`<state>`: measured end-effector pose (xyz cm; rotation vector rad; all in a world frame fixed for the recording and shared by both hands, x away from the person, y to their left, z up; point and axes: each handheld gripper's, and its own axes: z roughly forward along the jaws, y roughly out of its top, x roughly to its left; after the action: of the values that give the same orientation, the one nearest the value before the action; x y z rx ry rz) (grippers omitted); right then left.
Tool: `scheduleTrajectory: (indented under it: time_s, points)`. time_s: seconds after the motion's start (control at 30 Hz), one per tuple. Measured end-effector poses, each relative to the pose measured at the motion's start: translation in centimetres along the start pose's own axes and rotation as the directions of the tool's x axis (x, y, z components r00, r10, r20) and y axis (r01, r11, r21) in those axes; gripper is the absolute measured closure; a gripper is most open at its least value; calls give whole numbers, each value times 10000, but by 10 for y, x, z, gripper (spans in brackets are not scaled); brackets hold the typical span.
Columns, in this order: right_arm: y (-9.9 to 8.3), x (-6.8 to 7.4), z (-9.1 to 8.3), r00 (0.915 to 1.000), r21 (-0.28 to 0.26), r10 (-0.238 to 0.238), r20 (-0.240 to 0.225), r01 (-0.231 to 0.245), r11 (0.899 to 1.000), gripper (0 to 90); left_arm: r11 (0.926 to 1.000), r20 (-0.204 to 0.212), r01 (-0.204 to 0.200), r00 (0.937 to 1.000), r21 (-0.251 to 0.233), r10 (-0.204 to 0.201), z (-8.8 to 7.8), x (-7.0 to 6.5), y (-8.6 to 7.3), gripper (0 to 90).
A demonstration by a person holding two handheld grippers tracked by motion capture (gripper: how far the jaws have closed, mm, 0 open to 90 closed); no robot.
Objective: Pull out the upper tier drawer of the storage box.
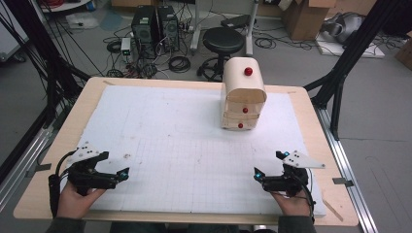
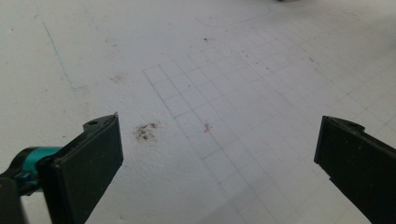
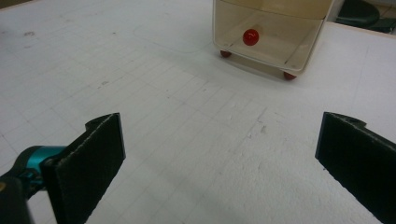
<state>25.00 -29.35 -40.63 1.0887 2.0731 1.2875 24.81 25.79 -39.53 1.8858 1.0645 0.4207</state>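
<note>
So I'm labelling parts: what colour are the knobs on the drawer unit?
Red knobs on the cream drawer unit; clearest in the high view.

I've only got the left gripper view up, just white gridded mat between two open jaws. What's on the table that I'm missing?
Observer: A small cream drawer cabinet with red knobs stands at the far right of the mat.
Operator: Where's the other gripper?
Observer: The right gripper sits near the front right edge of the table, jaws open, nothing between them.
Operator: Is it aimed at the cabinet?
Observer: Yes; in the right gripper view the bottom drawer's red knob lies ahead, well beyond the jaws.
</note>
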Motion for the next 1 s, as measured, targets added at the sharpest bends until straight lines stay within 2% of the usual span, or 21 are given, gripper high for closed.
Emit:
scheduleTrajectory:
  time_s: [1.0]
  points:
    - [1, 5, 5, 9997, 41, -225, 21, 225, 9997, 4, 10000, 19, -68, 10000, -10, 68, 1, 1, -2, 18]
